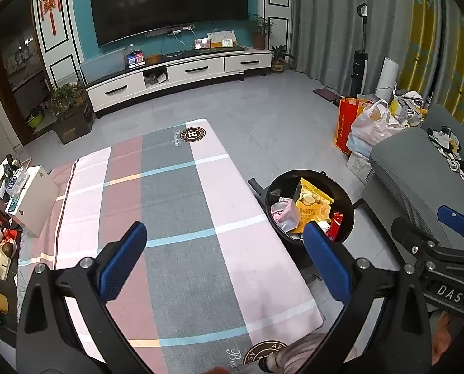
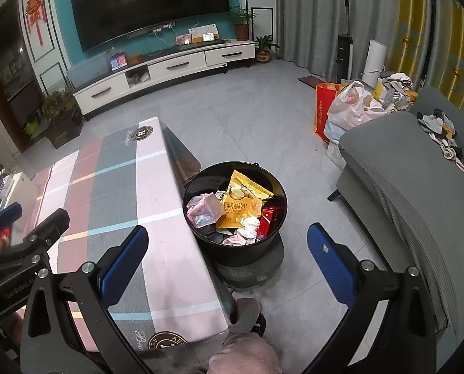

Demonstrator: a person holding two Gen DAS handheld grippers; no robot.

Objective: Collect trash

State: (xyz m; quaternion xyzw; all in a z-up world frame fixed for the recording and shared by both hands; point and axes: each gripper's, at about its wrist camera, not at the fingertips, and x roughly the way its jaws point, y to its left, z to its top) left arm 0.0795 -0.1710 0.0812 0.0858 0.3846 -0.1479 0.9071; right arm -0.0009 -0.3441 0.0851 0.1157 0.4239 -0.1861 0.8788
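Nearby, round black plastic bin (image 2: 232, 243) of crinkled wrappers; both grippers' ribbed blue jaws spread, empty.

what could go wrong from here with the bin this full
1. The round black trash bin is packed close to its rim; the yellow snack bag and crumpled white tissue sit high and might spill if more is pushed in.
2. The bin stands close beside the plaid-cloth table, so a knock could tip it.
3. Both the left hand-held gripper and right hand-held gripper are open and empty.
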